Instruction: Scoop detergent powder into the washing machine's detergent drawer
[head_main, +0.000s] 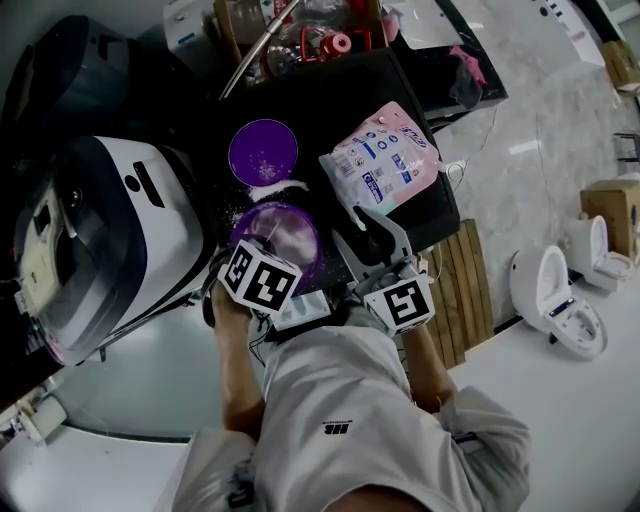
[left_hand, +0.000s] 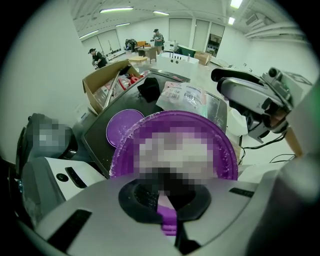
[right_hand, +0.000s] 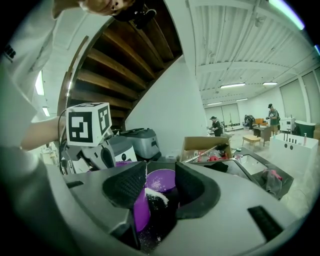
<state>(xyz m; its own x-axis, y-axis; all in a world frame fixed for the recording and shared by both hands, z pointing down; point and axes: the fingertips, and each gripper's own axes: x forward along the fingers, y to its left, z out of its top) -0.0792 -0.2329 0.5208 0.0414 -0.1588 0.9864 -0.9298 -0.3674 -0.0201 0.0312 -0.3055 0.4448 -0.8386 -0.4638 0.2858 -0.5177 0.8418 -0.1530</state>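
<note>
The big white washing machine (head_main: 120, 230) stands on the left. I cannot tell for sure which part of it is the drawer. Next to it is a black table (head_main: 330, 95). On the table lies a pink and white detergent bag (head_main: 383, 160).

Near the front edge of the table is a round purple tub (left_hand: 227, 157) with white powder in it. Its purple lid (head_main: 262, 152) lies flat on the table just behind it, with bits of powder on it.

The left gripper (left_hand: 166, 197) is right up against the tub. Its jaws are squeezed tight on a thin purple handle (left_hand: 168, 216) that sticks out toward it. I cannot tell if the handle is part of the tub or belongs to a scoop inside.

The right gripper (right_hand: 161, 175) is just beside the tub, on the right. Its jaws are wide apart and hold nothing. Between them you can see the tub's side, and a little heap of spilled powder (right_hand: 156, 196) on its edge.

I think the job is only starting, because the powder is by the table and not at the machine.

To do this step well:
- Squeeze the handle hard, so it cannot twist.
- Hold the powder flat and level.
- Go slowly to the left, toward the machine.
- Do not fill too high, as some powder is already on the table.
- Use the free right gripper to hold the tub steady if it wobbles.
</note>
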